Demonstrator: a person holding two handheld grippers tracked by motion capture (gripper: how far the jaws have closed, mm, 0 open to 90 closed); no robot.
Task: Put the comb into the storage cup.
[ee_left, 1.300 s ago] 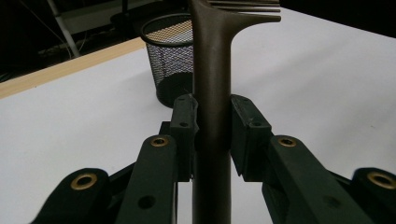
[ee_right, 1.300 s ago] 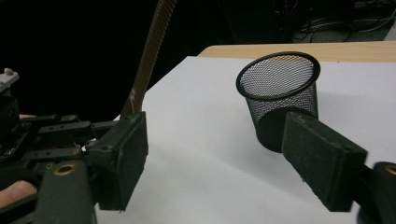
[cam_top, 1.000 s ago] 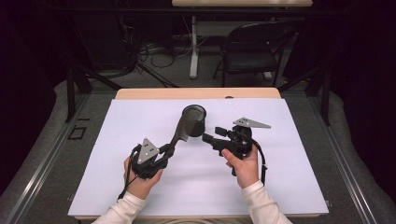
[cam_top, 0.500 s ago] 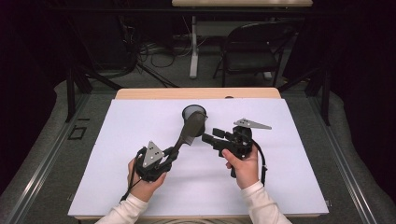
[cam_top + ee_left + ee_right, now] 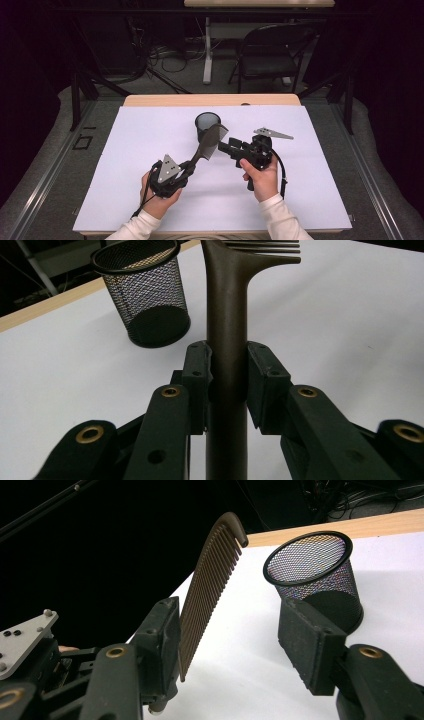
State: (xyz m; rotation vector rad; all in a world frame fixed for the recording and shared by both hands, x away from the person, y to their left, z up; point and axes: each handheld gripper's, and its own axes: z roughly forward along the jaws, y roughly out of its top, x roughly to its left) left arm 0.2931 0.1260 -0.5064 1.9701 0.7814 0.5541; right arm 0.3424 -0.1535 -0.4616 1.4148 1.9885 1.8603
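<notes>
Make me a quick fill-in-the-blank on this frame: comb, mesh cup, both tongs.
1. The left tongs are shut on the ____ of the brown comb.
2. The black mesh cup stands ____ on the white table cover.
3. In the right gripper view, the comb's teeth lie against the ____ pad of the right tongs, whose jaws have just been closing.
4. The comb is ____ the cup, not inside it.

Missing words: handle; upright; left; outside
</notes>
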